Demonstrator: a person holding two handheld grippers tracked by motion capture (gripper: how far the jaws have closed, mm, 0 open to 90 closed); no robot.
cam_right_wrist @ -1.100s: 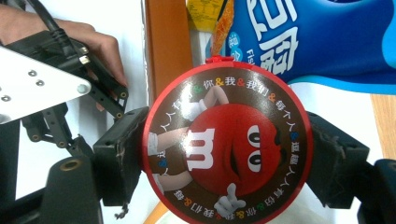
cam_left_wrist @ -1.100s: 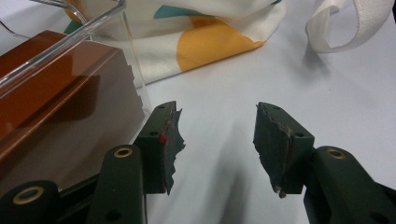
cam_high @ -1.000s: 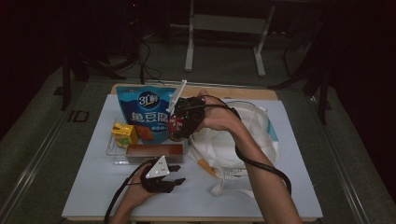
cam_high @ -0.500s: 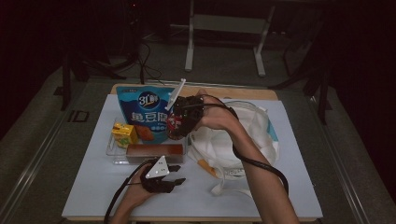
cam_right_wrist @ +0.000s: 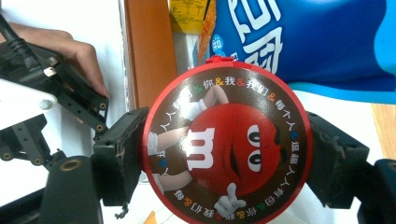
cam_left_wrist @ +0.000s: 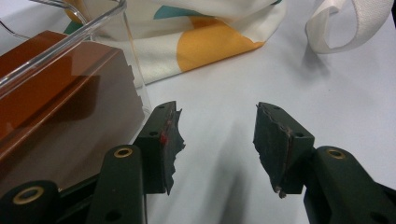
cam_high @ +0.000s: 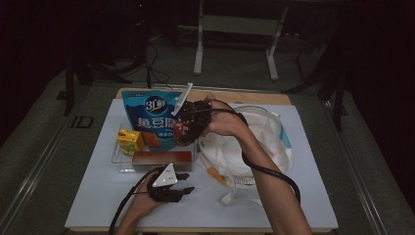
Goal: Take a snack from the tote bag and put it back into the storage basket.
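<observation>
My right gripper hangs above the tray's right end, shut on a round red and brown candy tin with a cartoon face on its lid. The jaws press on the tin's left and right edges, and the tin stands tilted on edge in the high view. Near the table's front edge my left gripper rests open on the white table. Its own view shows the left gripper with nothing between its fingers, just beside the tray.
A clear tray holds a yellow juice box, a brown box and a big blue snack bag. A white cloth bag with straps lies to the right of the tray.
The right hand with the tin has edged slightly to the left. The left gripper has stayed where it was.
</observation>
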